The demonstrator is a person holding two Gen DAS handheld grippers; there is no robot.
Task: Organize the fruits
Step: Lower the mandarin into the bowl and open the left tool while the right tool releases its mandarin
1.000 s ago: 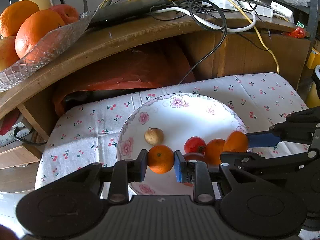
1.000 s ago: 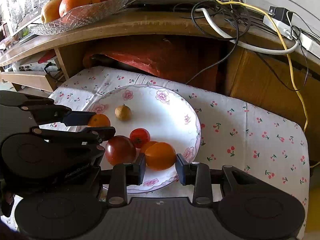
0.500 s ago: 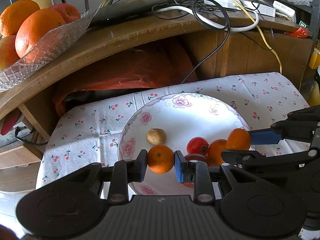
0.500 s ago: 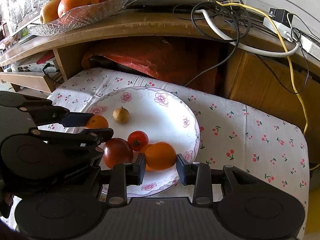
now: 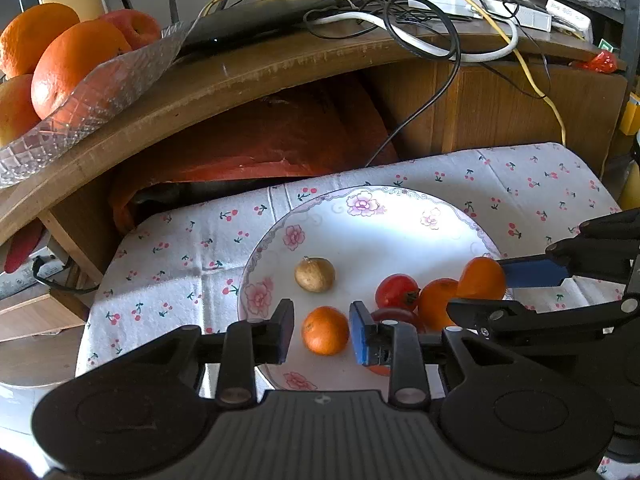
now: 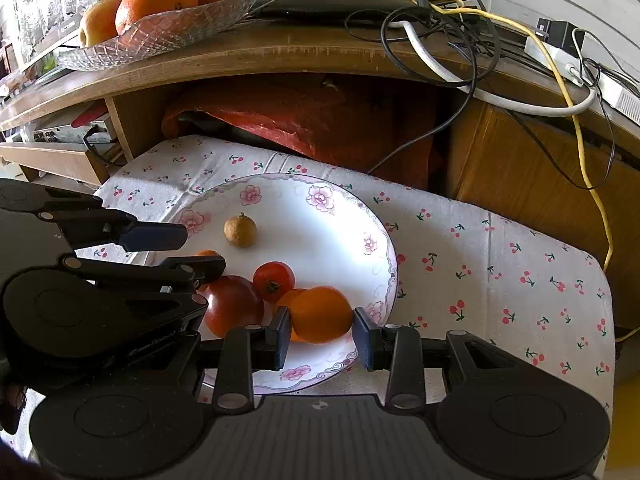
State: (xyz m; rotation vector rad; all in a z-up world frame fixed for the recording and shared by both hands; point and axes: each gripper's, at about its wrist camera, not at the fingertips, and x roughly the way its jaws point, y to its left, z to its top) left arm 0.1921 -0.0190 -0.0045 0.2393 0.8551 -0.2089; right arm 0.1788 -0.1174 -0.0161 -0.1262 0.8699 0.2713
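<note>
Both tools are down at the near edge of the floral plate (image 6: 384, 256), which sits on a cherry-print cloth (image 6: 500, 264) over the surface. The left tool (image 5: 322, 330) has its jaws spread, with gaps on both sides of the small mandarin (image 5: 325, 330) resting between them on the plate. The right tool (image 6: 320, 334) is spread too, its pads just off the larger mandarin (image 6: 321, 314) at the plate's rim. Beside that lie another mandarin (image 5: 438, 302), a small tomato (image 6: 274, 281) and a big dark tomato (image 6: 232, 305). A brown longan (image 6: 240, 231) sits apart, mid-plate. On the wooden shelf above stands a glass bowl (image 6: 160, 38) of oranges.
</note>
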